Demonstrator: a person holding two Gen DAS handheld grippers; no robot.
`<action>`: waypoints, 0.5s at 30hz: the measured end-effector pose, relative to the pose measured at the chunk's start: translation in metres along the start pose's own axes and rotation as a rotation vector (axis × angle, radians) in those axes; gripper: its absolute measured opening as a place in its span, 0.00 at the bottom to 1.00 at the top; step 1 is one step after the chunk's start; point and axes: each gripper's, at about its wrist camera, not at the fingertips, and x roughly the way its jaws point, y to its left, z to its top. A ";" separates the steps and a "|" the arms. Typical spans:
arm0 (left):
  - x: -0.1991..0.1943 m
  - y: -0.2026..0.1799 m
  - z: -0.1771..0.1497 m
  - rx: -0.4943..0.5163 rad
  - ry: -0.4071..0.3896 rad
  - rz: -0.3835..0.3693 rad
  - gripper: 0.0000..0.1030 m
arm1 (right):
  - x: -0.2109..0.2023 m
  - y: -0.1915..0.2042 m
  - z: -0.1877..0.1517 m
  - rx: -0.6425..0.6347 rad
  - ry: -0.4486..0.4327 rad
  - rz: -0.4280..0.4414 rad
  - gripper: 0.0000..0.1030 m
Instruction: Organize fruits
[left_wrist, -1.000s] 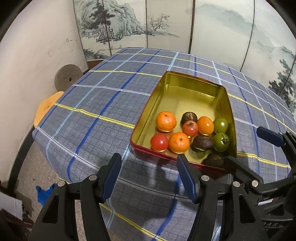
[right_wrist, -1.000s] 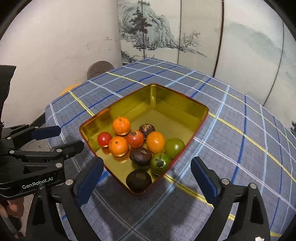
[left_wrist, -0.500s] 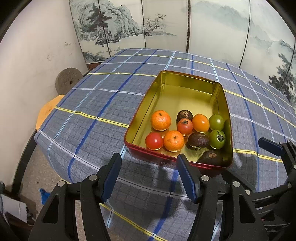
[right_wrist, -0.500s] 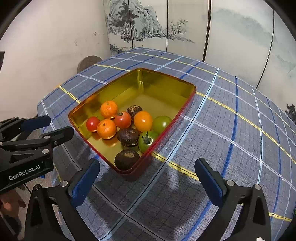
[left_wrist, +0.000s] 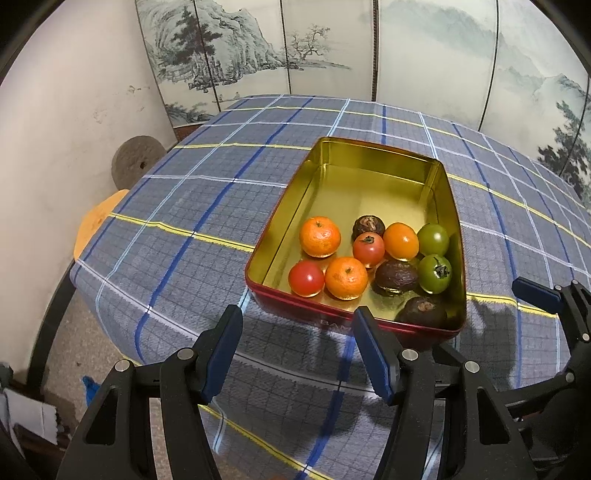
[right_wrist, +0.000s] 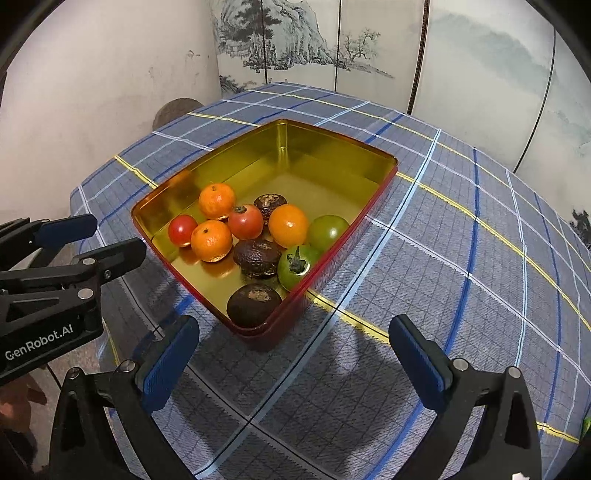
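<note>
While both grippers hover above the plaid cloth (left_wrist: 177, 206) short of the tin (left_wrist: 373, 158), each stands with its jaws spread and nothing between them. Nine fruits crowd the tin's near end: two mandarins (left_wrist: 319, 236), two red tomatoes (left_wrist: 306, 278), one orange tomato (left_wrist: 400, 240), two green tomatoes (left_wrist: 434, 274) and three dark wrinkled fruits (left_wrist: 397, 275). Only the left gripper (left_wrist: 297, 354) view shows a round stone disc (left_wrist: 133, 162) and an orange stool (left_wrist: 94, 225) by the wall, with the right gripper's tip at its edge. The right gripper (right_wrist: 295, 363) view shows the left gripper's side, lettered GenRobot.AI, and the tin's red right wall.
</note>
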 end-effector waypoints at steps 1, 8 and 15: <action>0.000 0.000 0.000 0.000 0.000 0.000 0.61 | 0.000 0.000 0.000 -0.001 0.001 0.001 0.99; 0.001 0.000 0.000 -0.001 -0.002 0.003 0.61 | 0.004 0.002 -0.002 -0.006 0.013 -0.002 0.99; 0.002 0.001 -0.001 -0.003 0.000 0.005 0.61 | 0.006 0.003 -0.004 -0.009 0.020 -0.002 0.99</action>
